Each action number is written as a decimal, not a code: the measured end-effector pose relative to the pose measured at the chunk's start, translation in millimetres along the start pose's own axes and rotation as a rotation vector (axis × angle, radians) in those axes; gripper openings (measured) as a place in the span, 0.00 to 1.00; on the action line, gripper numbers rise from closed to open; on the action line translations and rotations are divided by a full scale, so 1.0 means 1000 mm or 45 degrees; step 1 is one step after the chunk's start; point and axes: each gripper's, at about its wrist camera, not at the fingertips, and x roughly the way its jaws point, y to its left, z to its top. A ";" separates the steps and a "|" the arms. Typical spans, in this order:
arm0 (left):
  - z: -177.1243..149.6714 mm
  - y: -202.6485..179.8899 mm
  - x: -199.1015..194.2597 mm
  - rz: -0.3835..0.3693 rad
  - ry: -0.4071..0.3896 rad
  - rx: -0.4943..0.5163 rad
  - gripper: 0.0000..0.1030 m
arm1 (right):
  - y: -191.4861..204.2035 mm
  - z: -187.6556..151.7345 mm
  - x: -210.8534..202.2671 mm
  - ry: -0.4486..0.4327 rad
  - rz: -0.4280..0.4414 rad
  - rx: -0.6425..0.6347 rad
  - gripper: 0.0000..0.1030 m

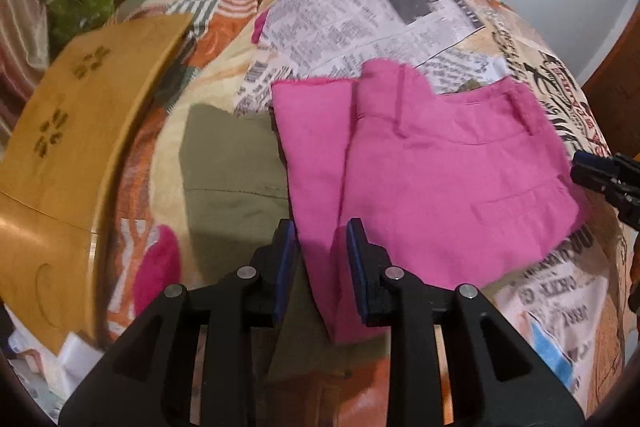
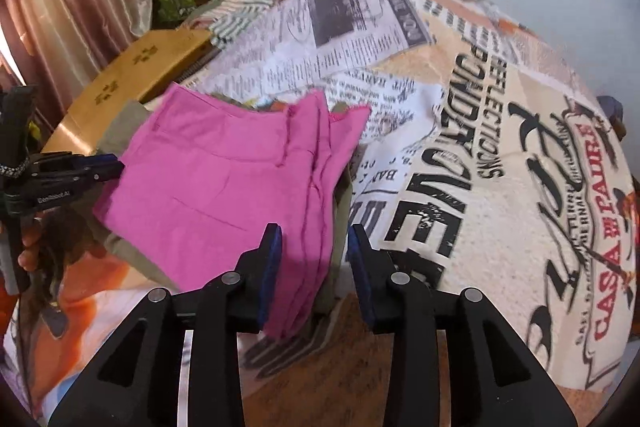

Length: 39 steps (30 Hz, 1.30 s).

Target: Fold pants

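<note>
We see pink pants (image 1: 432, 163) folded on an olive garment (image 1: 232, 163), mid-bed, on the newsprint bedspread (image 2: 500, 147). Left gripper (image 1: 320, 267) & right gripper (image 2: 314, 263): jaws apart, holding nothing, each over a pants edge.

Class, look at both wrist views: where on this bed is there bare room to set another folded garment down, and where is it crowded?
Free: the newspaper-print bedspread right of the pink pants, and beyond them toward the wall. Crowded: the left side, where olive pants lie under the pink ones, against the wooden board.
</note>
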 end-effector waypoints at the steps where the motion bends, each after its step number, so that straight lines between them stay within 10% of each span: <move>1: 0.000 -0.003 -0.009 0.007 -0.015 0.011 0.26 | 0.002 0.000 -0.010 -0.021 0.002 0.001 0.30; 23: -0.095 -0.122 -0.370 -0.031 -0.793 0.202 0.26 | 0.092 -0.059 -0.317 -0.758 0.156 -0.042 0.30; 33: -0.174 -0.147 -0.452 0.012 -1.052 0.160 0.40 | 0.143 -0.128 -0.380 -1.029 0.087 -0.124 0.31; 39: -0.206 -0.155 -0.470 -0.008 -1.138 0.154 0.53 | 0.157 -0.144 -0.382 -1.086 0.073 -0.081 0.56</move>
